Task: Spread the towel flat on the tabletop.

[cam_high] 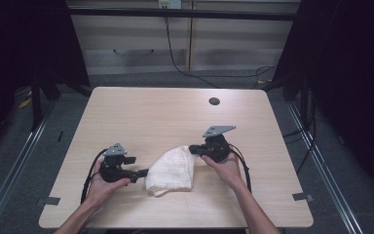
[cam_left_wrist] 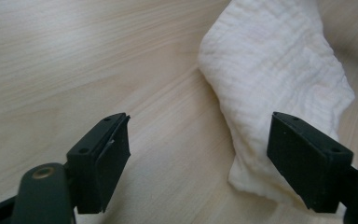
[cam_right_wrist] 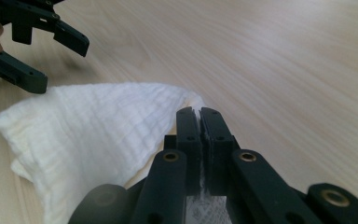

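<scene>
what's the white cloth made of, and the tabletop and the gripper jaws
White cloth: looks like soft woven cotton, maybe gauze or muslin; fine crinkled ribs, matte, limp folds.
Tabletop: pale wood-grain, probably laminate over board; smooth with a faint sheen.
Jaws of the left gripper and right gripper: matte black, likely hard plastic, with screw holes showing.

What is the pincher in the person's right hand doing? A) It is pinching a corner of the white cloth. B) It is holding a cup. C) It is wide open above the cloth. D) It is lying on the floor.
A: in the right gripper view the right gripper has its jaws pressed together on a corner of the white cloth, while the left gripper is open beside it.
</scene>
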{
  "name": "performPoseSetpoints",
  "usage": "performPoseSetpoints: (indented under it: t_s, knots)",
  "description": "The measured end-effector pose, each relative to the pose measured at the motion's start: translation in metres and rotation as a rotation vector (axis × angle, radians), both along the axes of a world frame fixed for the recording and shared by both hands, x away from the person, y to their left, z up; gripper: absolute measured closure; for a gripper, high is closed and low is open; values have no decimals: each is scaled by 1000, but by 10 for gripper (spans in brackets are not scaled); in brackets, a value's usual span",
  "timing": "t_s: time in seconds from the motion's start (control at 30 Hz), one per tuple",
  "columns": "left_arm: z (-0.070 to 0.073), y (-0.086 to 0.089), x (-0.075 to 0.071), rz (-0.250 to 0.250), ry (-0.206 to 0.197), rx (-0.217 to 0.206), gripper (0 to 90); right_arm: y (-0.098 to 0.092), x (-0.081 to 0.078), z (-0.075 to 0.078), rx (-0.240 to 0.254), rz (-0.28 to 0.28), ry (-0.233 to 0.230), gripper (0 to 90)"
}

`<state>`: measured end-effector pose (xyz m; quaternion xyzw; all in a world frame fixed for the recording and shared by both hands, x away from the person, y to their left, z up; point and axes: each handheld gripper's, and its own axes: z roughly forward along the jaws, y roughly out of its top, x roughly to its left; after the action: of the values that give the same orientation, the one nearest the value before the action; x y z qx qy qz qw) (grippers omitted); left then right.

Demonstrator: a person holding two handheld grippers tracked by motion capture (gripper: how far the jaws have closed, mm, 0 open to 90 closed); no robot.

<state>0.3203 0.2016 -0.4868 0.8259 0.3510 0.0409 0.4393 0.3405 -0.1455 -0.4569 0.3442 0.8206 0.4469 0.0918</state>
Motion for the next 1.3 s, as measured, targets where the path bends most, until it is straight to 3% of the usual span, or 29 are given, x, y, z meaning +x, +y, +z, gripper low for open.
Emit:
performPoseSetpoints:
  t_s: [0.1, 0.23, 0.27, 0.43, 0.5, 0.57, 0.63, 0.87, 0.9, 0.93, 1.1, 1.23, 1.3]
  knots:
    - [2, 5, 2, 21, 1, -25, 200, -3, 1, 8, 12, -12, -15, 874]
    - [3, 14, 6, 62, 10, -45, 198, -12, 5, 32, 22, -38, -52, 874]
    - [3, 14, 6, 62, 10, -45, 202, -12, 5, 32, 22, -38, -52, 874]
    - [1, 16, 7, 60, 10, -25, 211, -16, 7, 66, 21, -54, -110, 874]
    - [0, 16, 7, 58, 9, -24, 215, -17, 7, 70, 21, -57, -117, 874]
    - [0, 15, 7, 56, 12, -21, 216, -19, 9, 87, 26, -71, -148, 874]
    - [-1, 14, 7, 52, 13, -19, 216, -20, 9, 92, 25, -76, -155, 874]
    - [-2, 13, 8, 45, 14, -14, 222, -22, 13, 135, 14, -101, -224, 875]
    - [-2, 13, 8, 45, 13, -13, 222, -22, 13, 135, 14, -101, -224, 875]
    - [-1, 13, 7, 47, 13, -14, 222, -21, 15, 147, 8, -100, -245, 874]
    - [-2, 13, 8, 52, 10, -11, 220, -18, 11, 175, 33, -94, -296, 875]
    - [-2, 13, 8, 53, 13, -9, 220, -13, 7, 176, 20, -71, -301, 875]
    - [-3, 12, 8, 49, 14, -5, 221, -6, 4, 158, 21, -42, -271, 875]
